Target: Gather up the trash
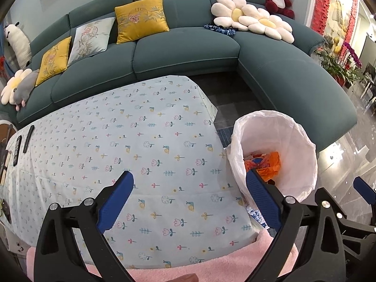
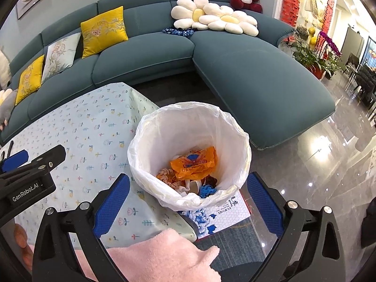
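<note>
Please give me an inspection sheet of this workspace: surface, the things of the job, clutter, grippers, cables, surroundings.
Surface: table under a flowered tablecloth; no trash seen on it.
Job's things: white-lined trash bin beside the table, holding an orange wrapper and other scraps.
Clutter: dark remotes at the far left edge; pink towel on the near edge.
Grippers: left gripper open, empty; right gripper open, empty, above the bin.
Cables: nothing seen.
Surroundings: teal sofa with cushions, glossy floor.

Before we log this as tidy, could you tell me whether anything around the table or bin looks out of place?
Nothing looks spilled. The trash bin stands upright beside the table with wrappers inside. The one oddity is a blue-and-white printed box lying flat on the floor, partly under the bin. Both grippers are open and empty.
</note>
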The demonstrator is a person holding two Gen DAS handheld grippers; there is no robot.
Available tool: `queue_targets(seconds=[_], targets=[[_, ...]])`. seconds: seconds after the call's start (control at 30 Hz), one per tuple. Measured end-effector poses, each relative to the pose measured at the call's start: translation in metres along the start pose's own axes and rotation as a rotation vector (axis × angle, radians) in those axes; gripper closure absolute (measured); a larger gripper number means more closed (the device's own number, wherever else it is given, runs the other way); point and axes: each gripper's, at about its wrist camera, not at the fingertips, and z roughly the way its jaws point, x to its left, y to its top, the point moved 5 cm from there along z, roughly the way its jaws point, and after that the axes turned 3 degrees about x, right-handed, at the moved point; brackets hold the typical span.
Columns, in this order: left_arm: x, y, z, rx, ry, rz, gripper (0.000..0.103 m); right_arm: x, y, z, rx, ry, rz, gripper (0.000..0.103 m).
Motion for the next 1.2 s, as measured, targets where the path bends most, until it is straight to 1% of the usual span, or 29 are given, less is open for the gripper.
queue_targets(seconds=[0.3, 1.2], targets=[[-0.011, -0.007, -0.001, 0.001, 0.007, 0.052, 0.011, -0.004, -0.008, 0.004, 0.017, 0.0, 0.012, 0.007], [-0.018, -0.016, 0.003, 0.023, 0.007, 0.068, 0.011, -0.011, -0.015, 0.008, 0.031, -0.009, 0.026, 0.007]])
